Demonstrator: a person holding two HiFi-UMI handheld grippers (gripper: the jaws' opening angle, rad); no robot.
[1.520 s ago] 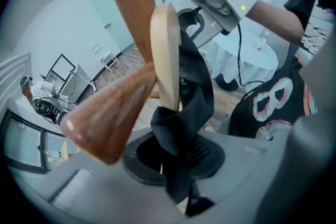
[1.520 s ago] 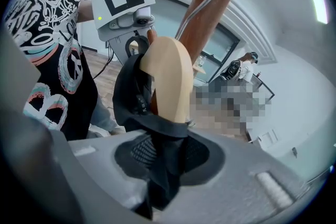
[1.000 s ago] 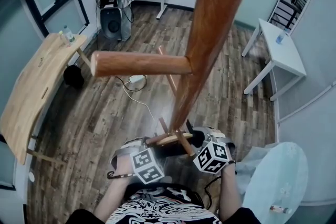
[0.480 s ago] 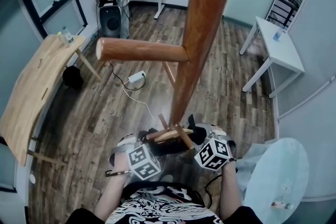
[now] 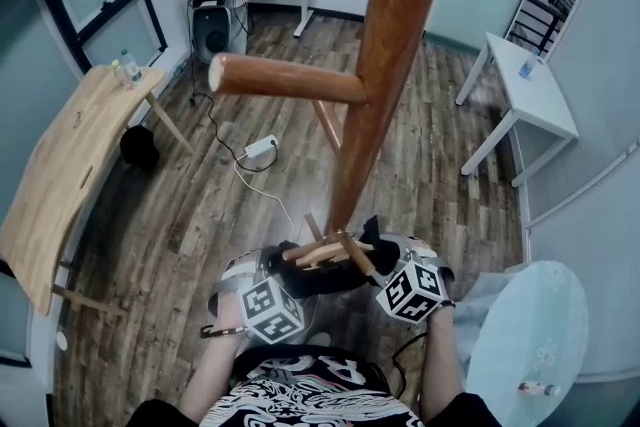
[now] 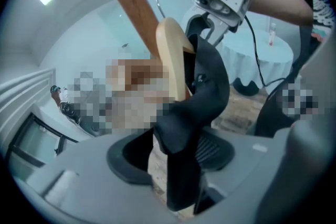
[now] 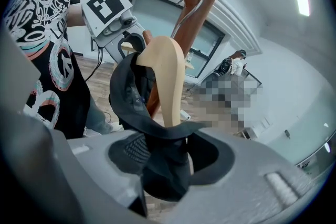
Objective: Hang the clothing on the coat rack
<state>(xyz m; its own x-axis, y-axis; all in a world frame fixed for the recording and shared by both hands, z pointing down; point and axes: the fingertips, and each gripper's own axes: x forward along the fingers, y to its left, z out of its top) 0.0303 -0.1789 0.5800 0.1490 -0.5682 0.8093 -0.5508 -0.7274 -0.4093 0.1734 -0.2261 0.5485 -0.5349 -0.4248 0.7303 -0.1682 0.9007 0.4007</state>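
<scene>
now that both have just been opening, your left gripper [image 6: 173, 157] & right gripper [image 7: 170, 157] stand apart, black cloth garment [image 6: 205, 97] slack between each pair, on its pale wooden hanger [image 7: 167, 76] at the brown wooden coat rack [image 5: 385, 65]; prob hung, so back out.

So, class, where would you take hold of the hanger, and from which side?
Grip the hanger by its outer arms, one from each side, from below. They are broad and flat under the draped garment; the thin wire hook on top must stay free for the rack.
</scene>
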